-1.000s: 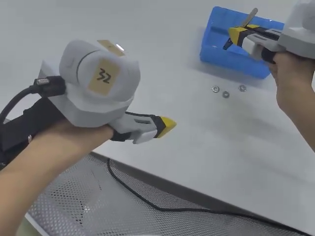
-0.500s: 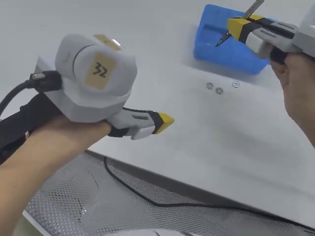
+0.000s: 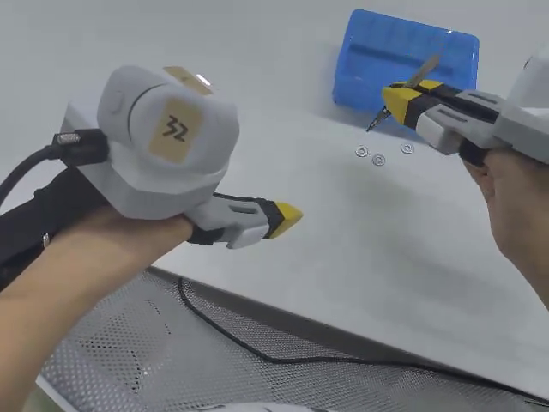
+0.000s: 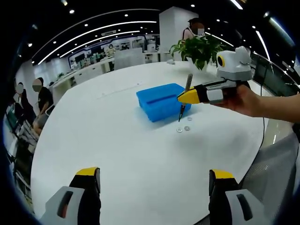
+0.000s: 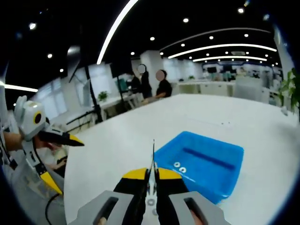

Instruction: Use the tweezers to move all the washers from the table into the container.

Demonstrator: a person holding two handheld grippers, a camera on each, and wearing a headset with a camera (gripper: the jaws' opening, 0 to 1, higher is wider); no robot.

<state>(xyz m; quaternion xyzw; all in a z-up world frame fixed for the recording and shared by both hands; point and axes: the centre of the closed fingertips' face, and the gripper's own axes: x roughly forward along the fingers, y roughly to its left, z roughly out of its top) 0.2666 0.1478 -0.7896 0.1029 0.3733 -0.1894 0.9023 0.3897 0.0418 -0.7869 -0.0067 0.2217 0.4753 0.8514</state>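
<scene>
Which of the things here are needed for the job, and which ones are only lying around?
For the job:
- tweezers, held in the right gripper
- three washers on the table
- blue container

Just lying about:
- black cable
- mesh panel
- plant

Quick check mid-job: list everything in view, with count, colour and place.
table: one, white
container: one, blue, far side of table
loose washers: three, silver, on table before container
stored washers: two, silver, in container
tweezers: one, metal, in right gripper
cable: one, black, below table's near edge
plant: one, green, beyond table
people: several, background
left gripper: one, open, empty, over near table edge
right gripper: one, shut on tweezers, near loose washers
</scene>
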